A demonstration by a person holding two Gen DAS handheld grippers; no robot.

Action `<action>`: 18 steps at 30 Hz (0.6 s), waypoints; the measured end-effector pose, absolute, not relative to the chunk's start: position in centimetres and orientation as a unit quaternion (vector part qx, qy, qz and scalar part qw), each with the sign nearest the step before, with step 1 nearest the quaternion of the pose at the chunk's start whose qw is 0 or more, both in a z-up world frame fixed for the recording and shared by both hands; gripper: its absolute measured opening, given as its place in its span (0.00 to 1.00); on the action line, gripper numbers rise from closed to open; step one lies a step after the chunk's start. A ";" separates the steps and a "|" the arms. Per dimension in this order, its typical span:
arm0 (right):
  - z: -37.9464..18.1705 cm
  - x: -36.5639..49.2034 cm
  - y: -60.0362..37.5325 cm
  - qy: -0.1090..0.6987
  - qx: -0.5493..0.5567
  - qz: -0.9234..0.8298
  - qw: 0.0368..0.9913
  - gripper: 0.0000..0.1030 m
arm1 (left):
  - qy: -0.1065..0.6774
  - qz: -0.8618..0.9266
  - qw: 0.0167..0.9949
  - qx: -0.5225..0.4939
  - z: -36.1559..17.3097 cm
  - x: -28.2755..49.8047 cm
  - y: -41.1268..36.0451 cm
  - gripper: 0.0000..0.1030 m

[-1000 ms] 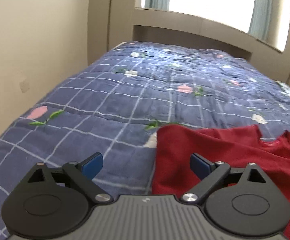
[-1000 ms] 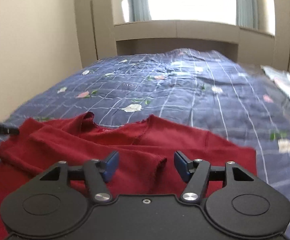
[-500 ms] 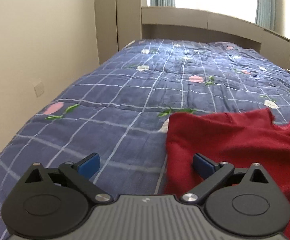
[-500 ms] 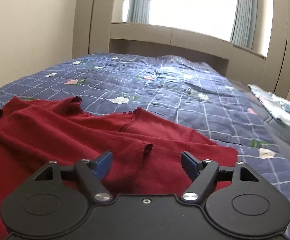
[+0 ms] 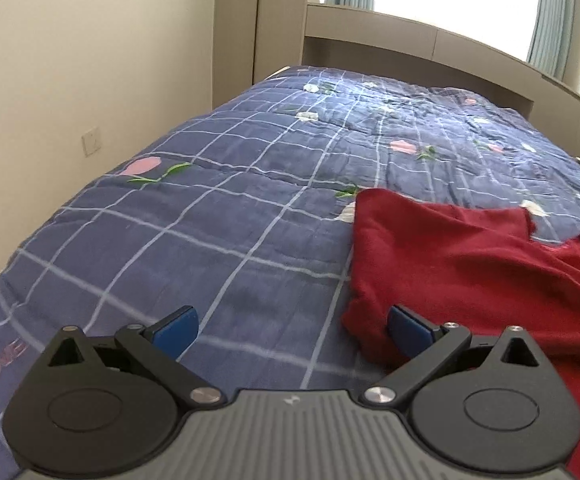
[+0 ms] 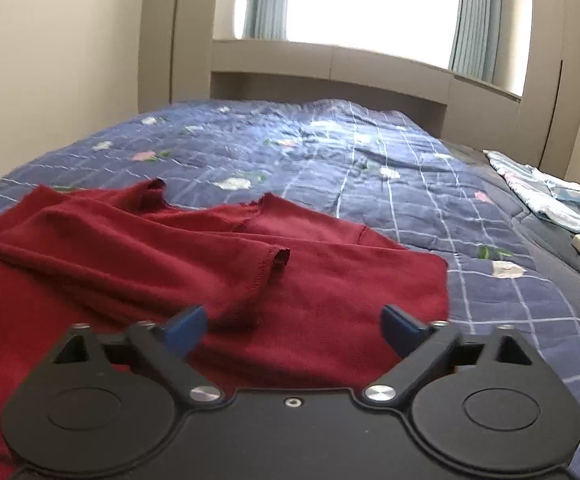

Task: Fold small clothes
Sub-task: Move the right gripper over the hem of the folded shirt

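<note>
A red top (image 6: 217,264) lies spread on the bed (image 5: 217,216), over the blue checked quilt, probably laid out flat so its edges can be reached for folding. Its neckline (image 6: 209,204) faces the headboard and window, so its long axis seems to run down the bed toward the cameras. One sleeve (image 6: 193,256) is folded across the chest, cuff pointing right. The left tool (image 5: 292,330) hovers at the top's left edge, fingers spread wide and empty, its right finger (image 5: 408,330) over the red cloth. The right tool (image 6: 294,330) hangs low over the near part of the top, likewise wide apart and holding nothing. Some pale blue cloth (image 6: 550,196) lies at the bed's right side.
</note>
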State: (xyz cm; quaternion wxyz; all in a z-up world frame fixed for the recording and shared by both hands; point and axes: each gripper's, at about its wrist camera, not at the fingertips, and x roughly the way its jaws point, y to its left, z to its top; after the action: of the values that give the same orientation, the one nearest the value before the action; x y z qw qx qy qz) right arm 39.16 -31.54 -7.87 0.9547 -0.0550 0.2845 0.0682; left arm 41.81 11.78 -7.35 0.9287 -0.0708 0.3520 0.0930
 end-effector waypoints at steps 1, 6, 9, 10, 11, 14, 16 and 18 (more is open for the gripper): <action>-7.4 38.1 -31.8 0.280 -0.053 0.073 0.956 0.99 | 0.350 0.089 0.930 -0.067 -7.0 41.0 11.7 0.99; -5.4 31.6 -33.4 0.274 -0.044 0.092 0.956 0.99 | 0.343 0.072 0.936 -0.044 -5.1 35.0 11.1 0.99; -4.9 27.6 -34.0 0.276 -0.045 0.090 0.956 0.99 | 0.347 0.057 0.935 -0.046 -4.4 31.3 10.7 0.99; -4.8 26.3 -34.2 0.277 -0.044 0.090 0.956 0.99 | 0.349 0.051 0.935 -0.046 -4.2 30.0 10.5 0.99; -4.7 25.0 -34.4 0.281 -0.040 0.091 0.955 0.99 | 0.350 0.045 0.935 -0.046 -4.0 28.9 10.3 0.99; -4.7 21.4 -34.6 0.292 -0.033 0.099 0.951 0.99 | 0.354 0.022 0.934 -0.038 -3.9 25.3 9.3 1.00; -4.8 19.3 -34.6 0.297 -0.040 0.102 0.949 0.99 | 0.353 0.004 0.935 -0.028 -4.0 23.1 8.5 1.00; -5.0 17.2 -34.4 0.301 -0.049 0.105 0.946 0.99 | 0.347 -0.015 0.938 -0.013 -4.0 20.8 7.5 1.00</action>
State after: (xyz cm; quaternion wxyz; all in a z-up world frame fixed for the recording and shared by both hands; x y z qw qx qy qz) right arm 17.22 -34.39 -4.99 0.9464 -0.0494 0.3015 0.1050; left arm 20.84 7.55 -4.04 0.9375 -0.0125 0.3474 -0.0155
